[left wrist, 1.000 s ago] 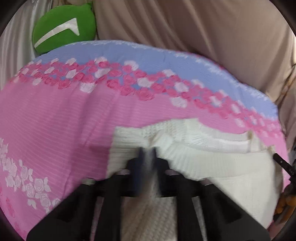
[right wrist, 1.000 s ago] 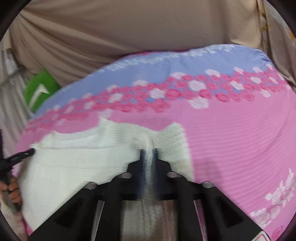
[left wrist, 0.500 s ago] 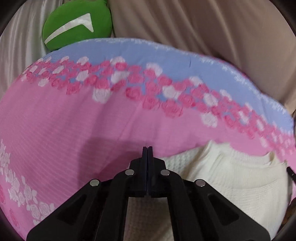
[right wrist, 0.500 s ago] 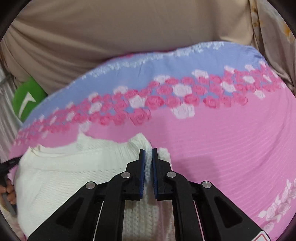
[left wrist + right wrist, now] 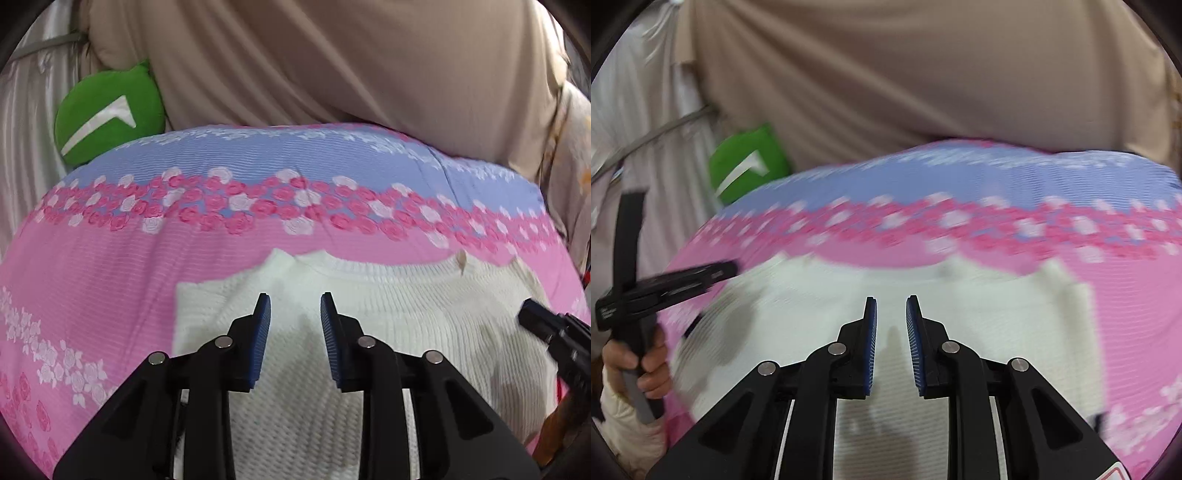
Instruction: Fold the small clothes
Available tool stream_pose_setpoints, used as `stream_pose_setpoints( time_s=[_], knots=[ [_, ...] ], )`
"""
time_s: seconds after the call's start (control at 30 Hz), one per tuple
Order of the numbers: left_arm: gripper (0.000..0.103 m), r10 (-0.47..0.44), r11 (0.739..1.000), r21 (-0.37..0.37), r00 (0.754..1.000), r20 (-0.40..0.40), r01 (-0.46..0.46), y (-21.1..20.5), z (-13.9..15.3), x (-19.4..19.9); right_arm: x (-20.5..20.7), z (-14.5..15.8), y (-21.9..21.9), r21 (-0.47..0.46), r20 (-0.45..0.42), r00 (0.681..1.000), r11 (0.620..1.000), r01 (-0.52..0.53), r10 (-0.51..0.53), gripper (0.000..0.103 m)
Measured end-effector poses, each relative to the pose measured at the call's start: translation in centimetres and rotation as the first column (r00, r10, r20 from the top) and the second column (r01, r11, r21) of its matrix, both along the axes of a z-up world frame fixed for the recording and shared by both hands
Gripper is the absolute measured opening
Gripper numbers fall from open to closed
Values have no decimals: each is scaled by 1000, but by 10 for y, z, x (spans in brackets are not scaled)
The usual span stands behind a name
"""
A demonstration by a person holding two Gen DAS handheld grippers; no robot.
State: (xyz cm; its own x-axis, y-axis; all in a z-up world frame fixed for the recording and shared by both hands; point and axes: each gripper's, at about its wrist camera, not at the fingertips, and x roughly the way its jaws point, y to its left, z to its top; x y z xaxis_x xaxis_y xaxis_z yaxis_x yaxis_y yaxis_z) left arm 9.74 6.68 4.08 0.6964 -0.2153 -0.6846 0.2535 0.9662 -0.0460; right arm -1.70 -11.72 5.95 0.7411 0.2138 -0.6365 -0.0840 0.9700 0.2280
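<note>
Nearest, left gripper (image 5: 295,306): its blue-padded jaws are standing apart, having just been opening, with nothing caught between them; the knit is lying below the tips, not pinched
Nearest, right gripper (image 5: 891,308): its jaws are likewise parting, a narrow gap showing bare knit beneath, nothing held; this view is smearing with motion

Beneath both: white knitted sweater (image 5: 388,306), small, ribbed, lying flat on the bed with its neckline toward the far side and one side flap turned in over the body. It is resting released, touching no pad

Supporting: pink floral bedspread (image 5: 110,266), soft and rounded, with a rose band and a lilac stripe farther off

Beyond: green cushion (image 5: 107,114), wedged against a beige draped cloth (image 5: 351,62) at the back. A hand (image 5: 646,365) is gripping the left tool's handle in the right view

Risks, as judged:
- the loose knit is likely springing back once let go, so the turned-in flap may be creeping open and spoiling the fold line
- open tips dragging across the ribbing may be snagging a loop and pulling the whole garment askew
- the bedspread is yielding and slippery-looking, so a low pinch may be gathering bedding along with the sweater
- the two tools are working close over one small garment, so a crossing reach may be knocking them together
</note>
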Motion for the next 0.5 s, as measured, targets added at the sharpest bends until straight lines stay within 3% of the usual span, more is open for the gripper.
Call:
stream_pose_setpoints(
  time_s=[0.2, 0.33, 0.5],
  knots=[
    [28, -27, 999, 24, 997, -68, 29, -15, -24, -10, -9, -28, 43, 18, -70, 990, 992, -122, 123, 20],
    [29, -13, 1000, 26, 995, -99, 16, -12, -38, -14, -21, -39, 26, -4, -100, 993, 998, -58, 57, 18],
    [32, 2, 1000, 9, 995, -104, -1, 7, -43, -24, -55, -44, -38, 6, -115, 988, 995, 103, -101, 8]
  ],
)
